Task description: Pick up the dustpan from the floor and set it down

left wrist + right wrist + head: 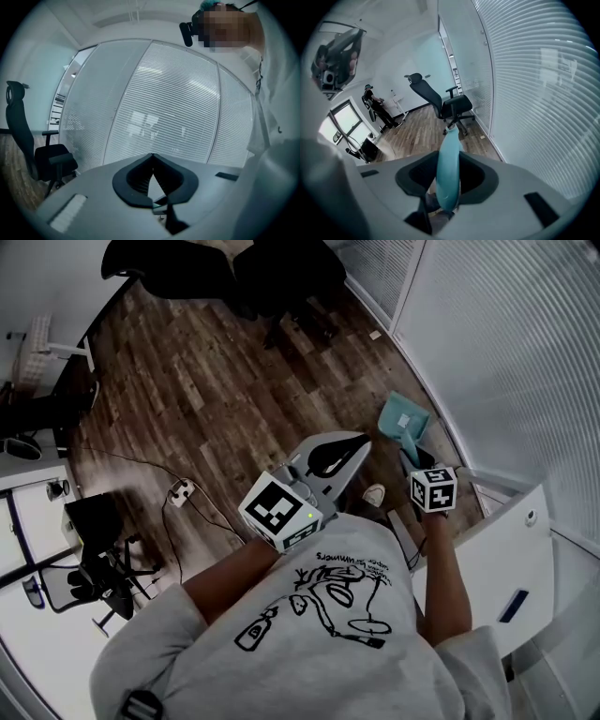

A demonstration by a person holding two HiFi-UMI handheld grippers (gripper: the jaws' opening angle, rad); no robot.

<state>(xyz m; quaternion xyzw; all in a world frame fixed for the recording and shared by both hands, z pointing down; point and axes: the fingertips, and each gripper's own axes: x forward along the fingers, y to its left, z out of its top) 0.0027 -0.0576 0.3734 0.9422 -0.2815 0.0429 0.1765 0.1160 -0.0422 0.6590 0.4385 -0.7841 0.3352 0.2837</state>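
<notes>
Wood-plank floor (206, 381) runs up to a glass wall with blinds (506, 352), and a black office chair (450, 105) stands further along that wall. The person stands close to the glass with a gripper in each hand.

The right gripper (417, 463) points down toward the floor and is clamped on the teal dustpan (405, 420). In the right gripper view the jaws press on either side of the slim teal handle, which sticks out past them. In the head view the pan hangs just beyond this gripper, beside the foot of the glass wall. It looks to be clear of the floor, though the steep angle makes that hard to confirm.

The left gripper (359, 442) is held out roughly level. Its jaws are closed tip to tip with nothing between them, so it takes no part in the grasp.

By this reading, the pick-up is done or all but done: the grip is made and the pan appears raised. Setting it down is left, and the frames do not show where it is meant to go.
</notes>
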